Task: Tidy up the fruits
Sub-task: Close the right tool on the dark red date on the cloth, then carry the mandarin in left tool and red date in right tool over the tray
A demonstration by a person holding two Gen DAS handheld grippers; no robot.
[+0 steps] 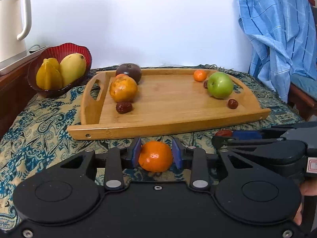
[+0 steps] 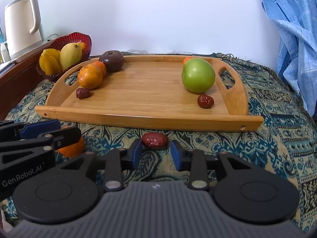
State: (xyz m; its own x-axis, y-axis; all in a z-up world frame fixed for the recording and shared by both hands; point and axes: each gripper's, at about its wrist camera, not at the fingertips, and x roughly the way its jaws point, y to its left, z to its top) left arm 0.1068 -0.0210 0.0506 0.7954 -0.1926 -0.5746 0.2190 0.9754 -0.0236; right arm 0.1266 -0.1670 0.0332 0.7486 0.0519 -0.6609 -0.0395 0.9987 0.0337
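Note:
My left gripper (image 1: 156, 153) has its blue pads against both sides of a small orange tangerine (image 1: 155, 156) that rests on the patterned cloth in front of the wooden tray (image 1: 170, 127). My right gripper (image 2: 155, 152) is open, with a red date (image 2: 154, 140) lying on the cloth between its fingertips, untouched. On the tray lie a large orange (image 1: 123, 88), a dark purple fruit (image 1: 128, 72), a green apple (image 1: 220, 85), a small tangerine (image 1: 200, 75) and several red dates (image 1: 123, 107).
A red bowl (image 1: 79, 48) with a mango and a starfruit stands at the back left. A cream kettle (image 1: 11, 25) stands on a wooden ledge at the far left. A blue striped cloth (image 1: 277, 29) hangs over a chair on the right.

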